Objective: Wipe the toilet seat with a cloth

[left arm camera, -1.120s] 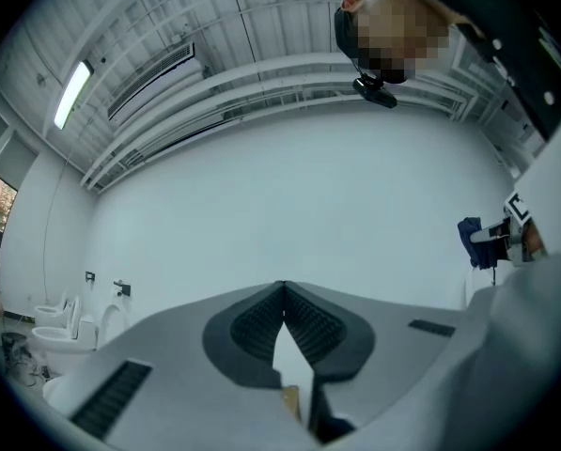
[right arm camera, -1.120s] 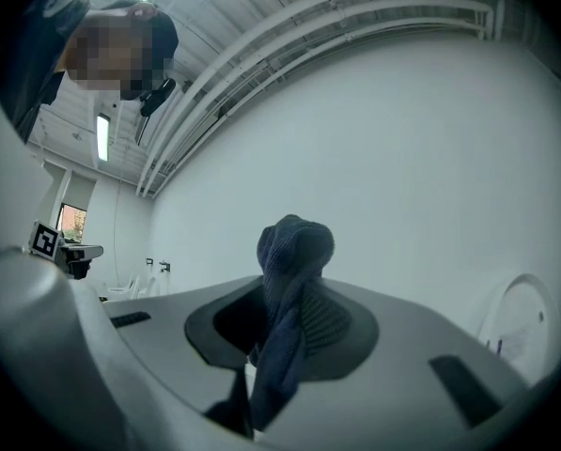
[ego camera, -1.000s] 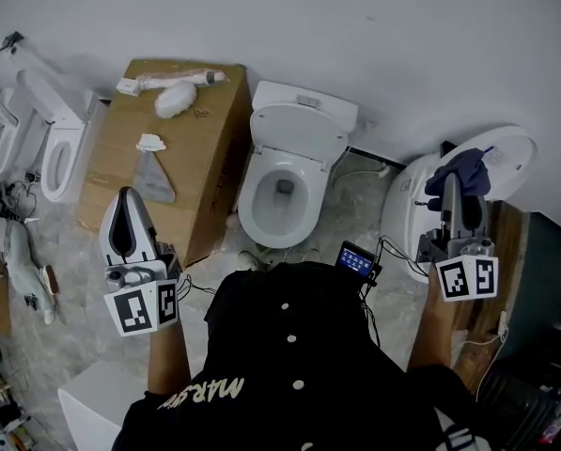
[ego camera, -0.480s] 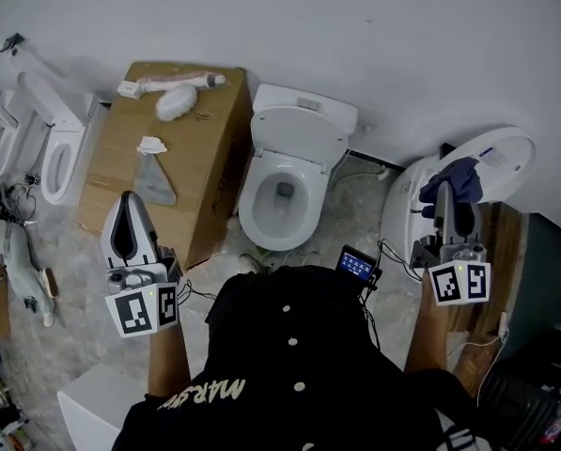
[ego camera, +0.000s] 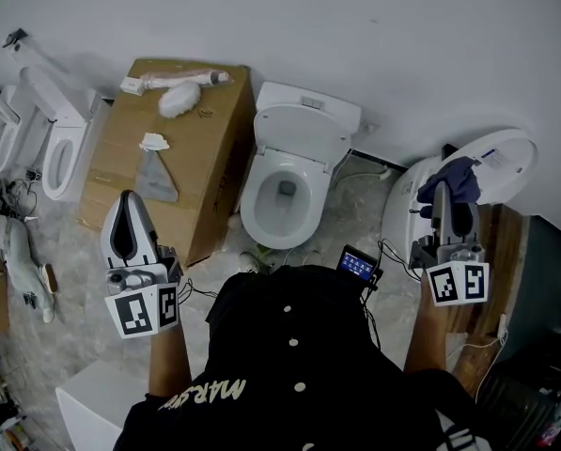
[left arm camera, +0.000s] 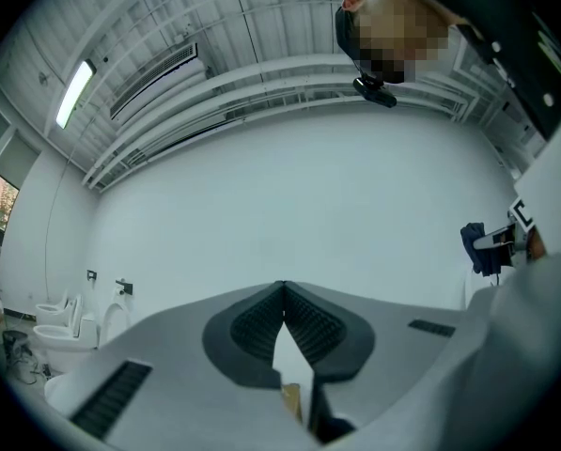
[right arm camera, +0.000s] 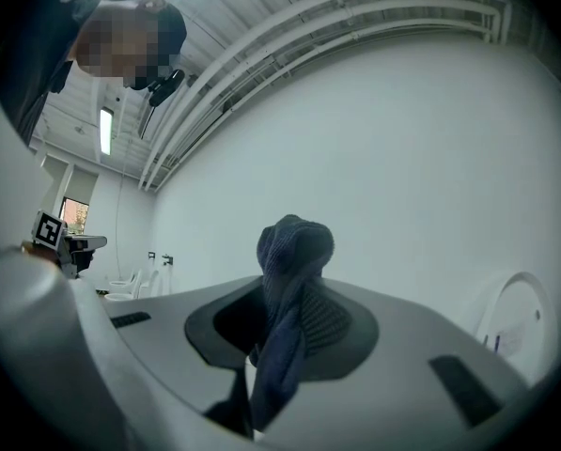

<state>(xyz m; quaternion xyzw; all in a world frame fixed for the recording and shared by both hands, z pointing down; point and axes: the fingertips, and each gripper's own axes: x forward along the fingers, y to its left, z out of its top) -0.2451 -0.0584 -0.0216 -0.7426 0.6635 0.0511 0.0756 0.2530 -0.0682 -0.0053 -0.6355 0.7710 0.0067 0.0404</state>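
Note:
The white toilet (ego camera: 282,188) stands against the wall ahead of me, its lid (ego camera: 302,132) raised and the seat ring (ego camera: 252,198) down around the bowl. My right gripper (ego camera: 443,189) is off to the toilet's right, held up, shut on a dark blue cloth (ego camera: 459,175). In the right gripper view the cloth (right arm camera: 295,250) bunches above the right gripper (right arm camera: 282,294) and hangs down between its pads. My left gripper (ego camera: 127,195) hovers left of the toilet, over the box edge. In the left gripper view the left gripper (left arm camera: 283,291) is shut with nothing in it, pointing at the bare wall.
A large cardboard box (ego camera: 197,172) sits left of the toilet, with a brush (ego camera: 172,80) and a grey rag (ego camera: 154,178) on top. Another toilet (ego camera: 413,203) with a raised round lid (ego camera: 507,158) stands at right. More toilets (ego camera: 56,153) line the left. A phone (ego camera: 357,262) and cables (ego camera: 397,256) are near my chest.
My right gripper has drifted slightly left and down with the cloth still in it. The left gripper has stayed where it was.

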